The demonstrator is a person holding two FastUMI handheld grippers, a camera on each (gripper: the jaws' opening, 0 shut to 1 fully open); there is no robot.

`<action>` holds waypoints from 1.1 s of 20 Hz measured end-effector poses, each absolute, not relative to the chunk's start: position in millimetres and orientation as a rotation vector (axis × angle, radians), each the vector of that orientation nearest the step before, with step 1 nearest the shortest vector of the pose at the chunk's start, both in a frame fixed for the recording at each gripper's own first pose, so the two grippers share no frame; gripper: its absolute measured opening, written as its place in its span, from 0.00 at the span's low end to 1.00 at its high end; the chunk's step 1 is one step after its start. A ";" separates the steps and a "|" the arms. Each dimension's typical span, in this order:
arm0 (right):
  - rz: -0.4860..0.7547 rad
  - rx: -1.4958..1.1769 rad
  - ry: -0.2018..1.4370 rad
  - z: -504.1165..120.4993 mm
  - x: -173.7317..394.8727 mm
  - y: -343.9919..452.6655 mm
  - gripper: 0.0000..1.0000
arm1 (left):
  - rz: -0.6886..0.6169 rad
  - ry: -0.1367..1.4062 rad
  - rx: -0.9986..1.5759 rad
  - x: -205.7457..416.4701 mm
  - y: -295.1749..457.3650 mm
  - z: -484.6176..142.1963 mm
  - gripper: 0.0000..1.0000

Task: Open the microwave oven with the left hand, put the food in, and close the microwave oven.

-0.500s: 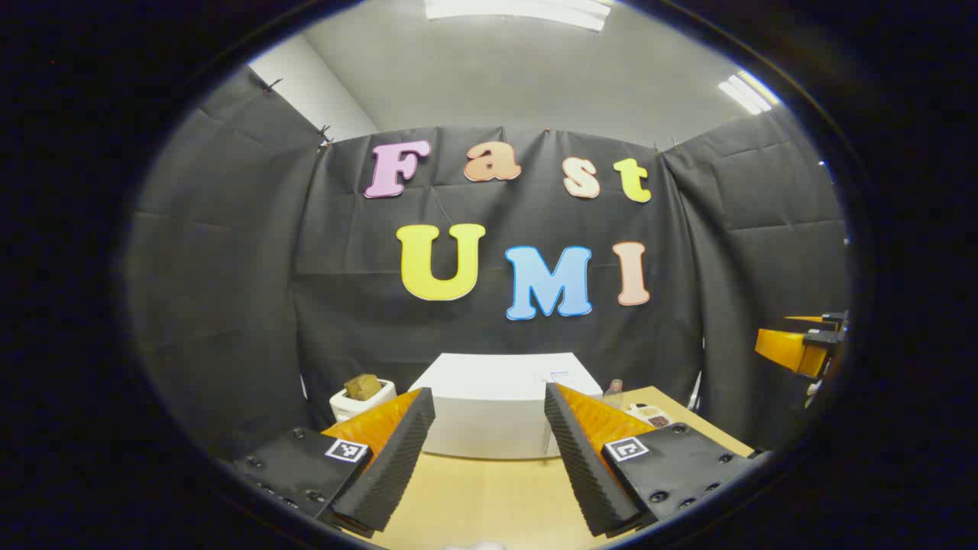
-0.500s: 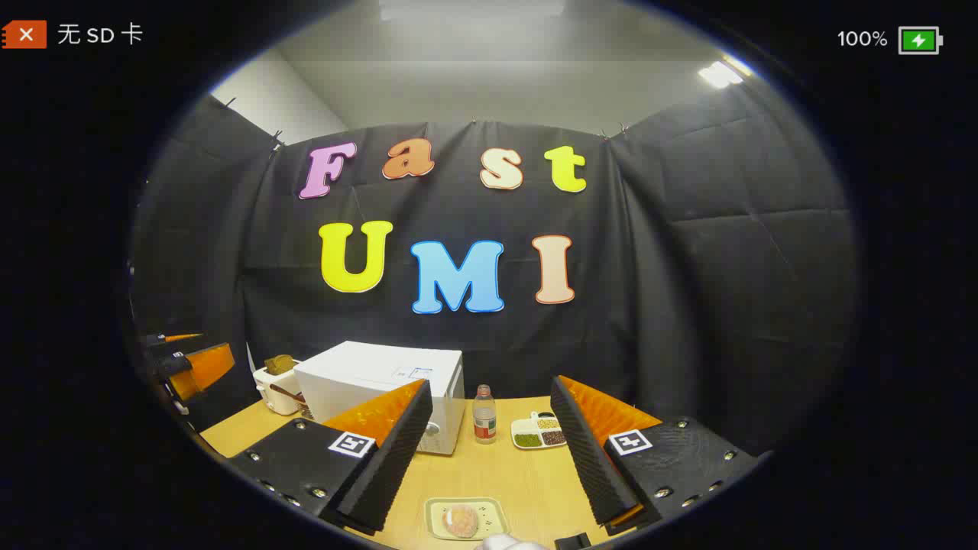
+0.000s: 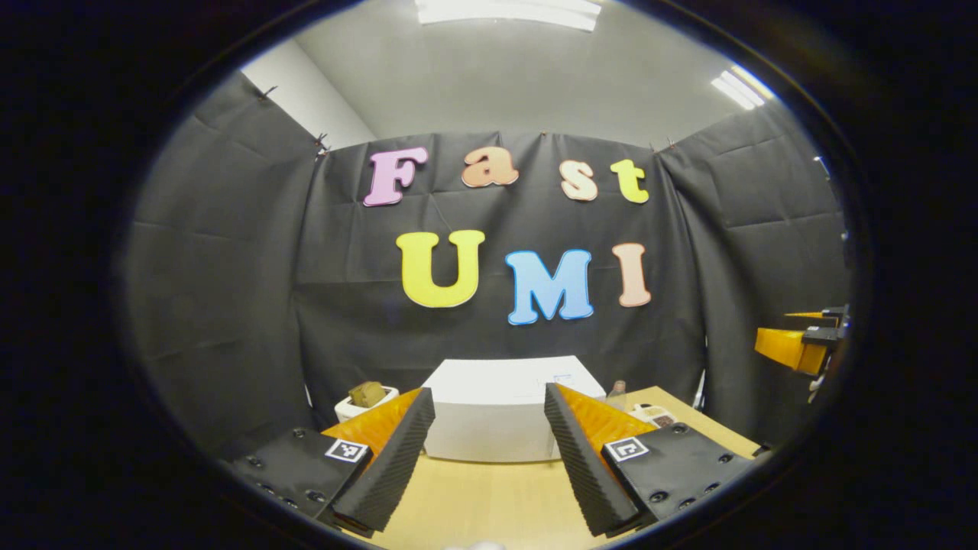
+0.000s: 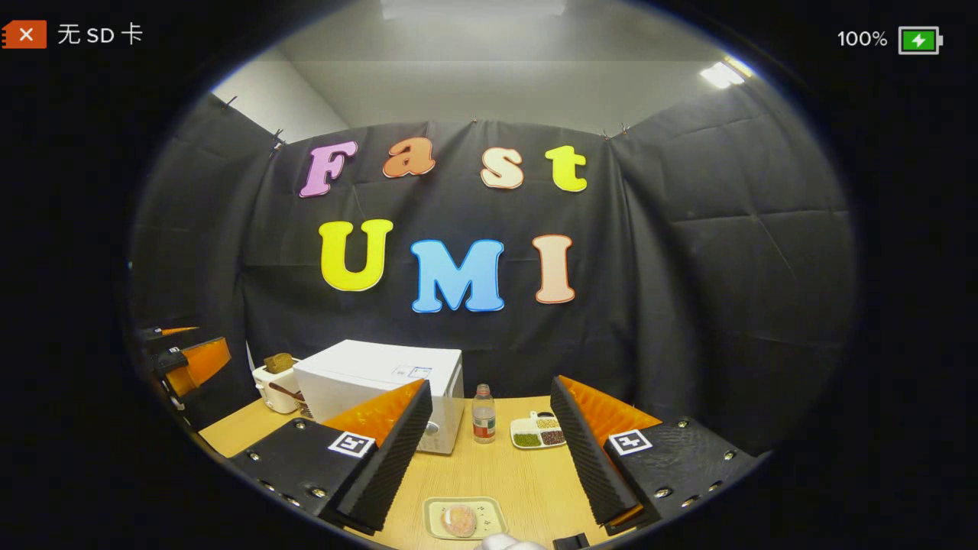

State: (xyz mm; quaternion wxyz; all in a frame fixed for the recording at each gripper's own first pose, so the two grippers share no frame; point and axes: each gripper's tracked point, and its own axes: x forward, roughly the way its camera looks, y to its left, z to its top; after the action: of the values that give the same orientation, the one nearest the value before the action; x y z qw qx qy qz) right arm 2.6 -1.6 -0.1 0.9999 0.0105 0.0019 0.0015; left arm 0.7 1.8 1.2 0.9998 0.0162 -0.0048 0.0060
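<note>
**Both grippers up and waiting, microwave door still shut**

Little had moved since half a second earlier: in the left gripper view the microwave [image 3: 500, 409] sat slightly lower and a touch larger between our fingers, so we judged the left gripper [image 3: 489, 451] had tipped up a little or edged forward. The right gripper view looked all but unchanged.

We took this for the very start of the first step, the approach to the door. The microwave stood at the back of the wooden table [image 3: 489, 504], door closed, well apart from both grippers. The food [image 4: 459, 520] lay on a small tray [image 4: 489, 510] at the near edge of the table, just below the right gripper [image 4: 493, 458]. Beside the microwave stood a small bottle [image 4: 483, 415] and a divided dish [image 4: 539, 433]; on its other side a white toaster [image 4: 275, 380] with bread in it.

Next, we judged, the left gripper would need to travel forward to the door's front edge and find something to pull. We could not make out a handle from here.

Both grippers were held level above the table, pointing toward the back wall. The left gripper's jaws stood wide apart with nothing between them, framing the microwave. The right gripper's jaws were likewise spread and empty. Each gripper showed at the edge of the other's view, side by side and well apart.
</note>
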 end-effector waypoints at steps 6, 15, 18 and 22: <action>0.009 0.043 0.003 8.6 3.9 -6.0 0.95 | 0.007 0.019 0.035 20.4 -7.6 -30.3 0.94; -0.028 -0.019 0.010 38.6 5.1 -33.9 0.95 | -0.094 0.051 0.025 114.4 -89.2 -147.0 0.97; -0.057 -0.032 0.022 44.5 4.2 -45.3 0.95 | -0.103 0.051 0.026 155.6 -113.1 -186.8 0.94; -0.101 -0.054 0.051 42.0 6.7 -58.7 0.95 | -0.094 0.103 0.020 217.0 -130.7 -245.0 0.99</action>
State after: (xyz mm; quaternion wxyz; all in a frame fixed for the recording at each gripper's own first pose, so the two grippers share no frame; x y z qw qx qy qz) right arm 6.7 -58.7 42.0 0.9980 -0.0270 0.0254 -0.0504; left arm 217.0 -130.7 -245.0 0.9975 0.0102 0.0515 -0.0469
